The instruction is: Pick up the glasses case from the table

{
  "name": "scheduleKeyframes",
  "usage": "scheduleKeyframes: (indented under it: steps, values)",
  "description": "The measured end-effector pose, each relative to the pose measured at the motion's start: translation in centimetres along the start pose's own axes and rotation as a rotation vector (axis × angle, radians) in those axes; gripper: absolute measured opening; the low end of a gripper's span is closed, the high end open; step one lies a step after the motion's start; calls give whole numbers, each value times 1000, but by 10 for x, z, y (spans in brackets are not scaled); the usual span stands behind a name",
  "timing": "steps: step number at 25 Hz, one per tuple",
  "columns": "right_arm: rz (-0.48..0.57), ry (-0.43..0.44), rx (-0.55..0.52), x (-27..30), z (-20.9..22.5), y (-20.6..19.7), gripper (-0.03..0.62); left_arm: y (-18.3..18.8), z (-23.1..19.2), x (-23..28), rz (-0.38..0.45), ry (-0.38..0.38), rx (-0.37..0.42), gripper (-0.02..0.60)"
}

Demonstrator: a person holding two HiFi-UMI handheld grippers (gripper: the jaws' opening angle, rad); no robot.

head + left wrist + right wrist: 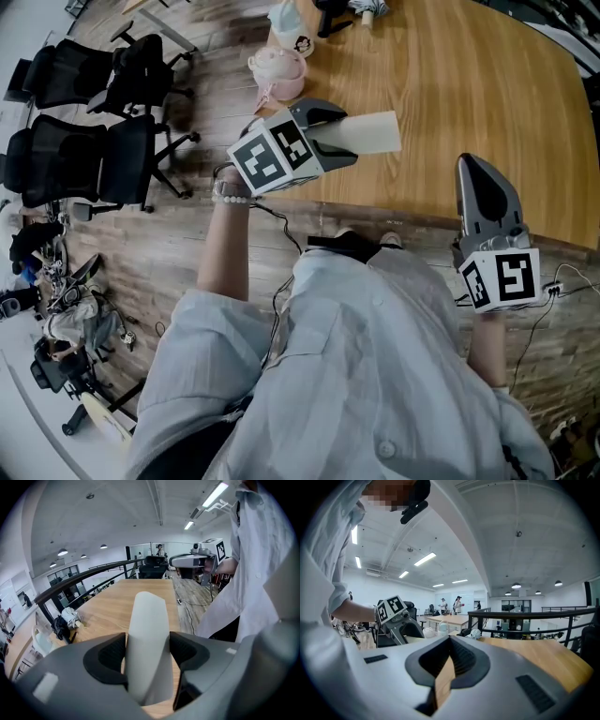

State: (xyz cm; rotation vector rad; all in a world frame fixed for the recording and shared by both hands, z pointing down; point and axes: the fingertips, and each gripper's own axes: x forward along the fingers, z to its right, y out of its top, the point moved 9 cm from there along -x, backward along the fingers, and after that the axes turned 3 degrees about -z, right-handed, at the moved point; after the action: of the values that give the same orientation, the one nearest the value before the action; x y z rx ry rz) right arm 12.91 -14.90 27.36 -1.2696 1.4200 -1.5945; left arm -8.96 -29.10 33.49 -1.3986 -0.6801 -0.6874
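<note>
Cream and matte, the case point(368, 132) juts from the left gripper point(345, 142) in the head view, over the near edge of the table point(469, 75). It is a long, flat-sided shell with rounded edges, gripped at one end, so most of it hangs out past the jaws. The table is pale wood with straight grain. The right gripper point(475, 167), grey plastic with a tapered nose, is held just off the table edge, well apart from the case.

Seen from the left gripper view, the ribbed black pads point(111, 654) are clamped on the case's two flat faces, and the tabletop lies well below it, so I judge it already lifted. The shell looks hard and slick. With so much overhang, a jolt or a slackened squeeze could let it pivot downward or slide out, and it would then drop onto the wood or past the edge to the floor.

Across in the right gripper view, those jaws are closed and hold nothing; only a thin slit shows wood. It cannot catch a slip.
</note>
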Motion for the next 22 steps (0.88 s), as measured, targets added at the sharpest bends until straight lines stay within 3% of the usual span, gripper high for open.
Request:
scheduleKeyframes:
  steps: [22]
  values:
    - [-9, 0, -24, 0, -5, -3, 0, -1, 0, 4, 0, -7, 9, 295]
